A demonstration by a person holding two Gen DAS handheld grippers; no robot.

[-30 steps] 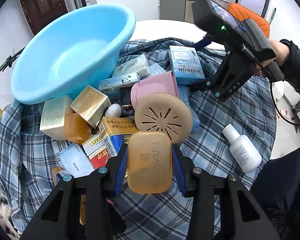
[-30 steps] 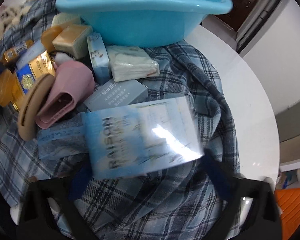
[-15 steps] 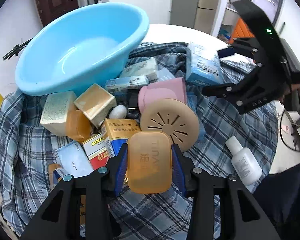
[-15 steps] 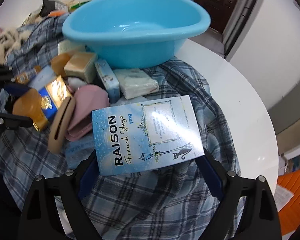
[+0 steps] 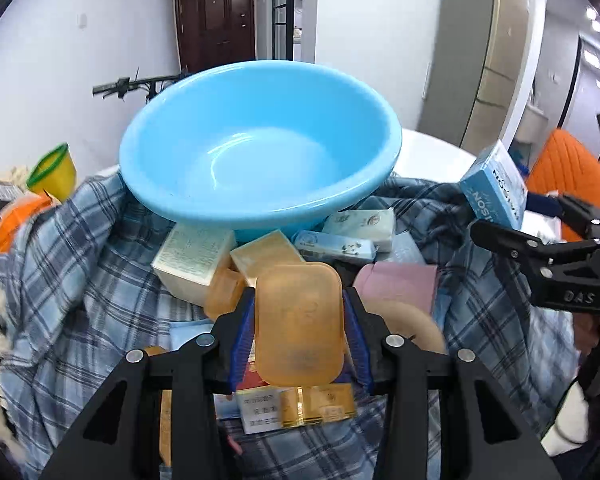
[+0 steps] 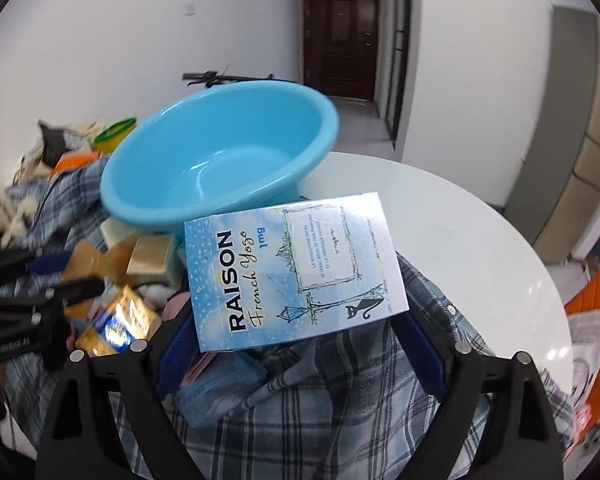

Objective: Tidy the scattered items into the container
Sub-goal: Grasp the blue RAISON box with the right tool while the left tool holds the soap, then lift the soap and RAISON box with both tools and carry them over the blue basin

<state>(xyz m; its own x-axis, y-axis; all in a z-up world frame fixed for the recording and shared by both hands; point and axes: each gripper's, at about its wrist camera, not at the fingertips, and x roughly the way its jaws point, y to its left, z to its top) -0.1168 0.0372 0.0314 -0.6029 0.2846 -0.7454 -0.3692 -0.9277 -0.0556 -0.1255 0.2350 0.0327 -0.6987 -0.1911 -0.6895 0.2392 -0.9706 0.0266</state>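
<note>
An empty light-blue basin [image 5: 260, 152] sits at the back of the pile; it also shows in the right wrist view [image 6: 220, 156]. My left gripper [image 5: 299, 330] is shut on an amber soap case [image 5: 299, 320], held above the pile in front of the basin. My right gripper [image 6: 296, 320] is shut on a blue RAISON box [image 6: 292, 268], lifted to the right of the basin; the box also shows in the left wrist view [image 5: 496, 188]. Boxes and packets [image 5: 204, 256] lie scattered below the basin.
A plaid shirt [image 5: 72, 280] covers the round white table [image 6: 460, 216]. A pink holder [image 5: 400, 284] and a tan round lid [image 5: 416, 328] lie in the pile. A yellow cup [image 5: 54, 168] stands far left, an orange chair [image 5: 564, 168] far right.
Both grippers have risen with their loads and tilted up toward the basin. The RAISON box left the cloth and now hangs in the air.
</note>
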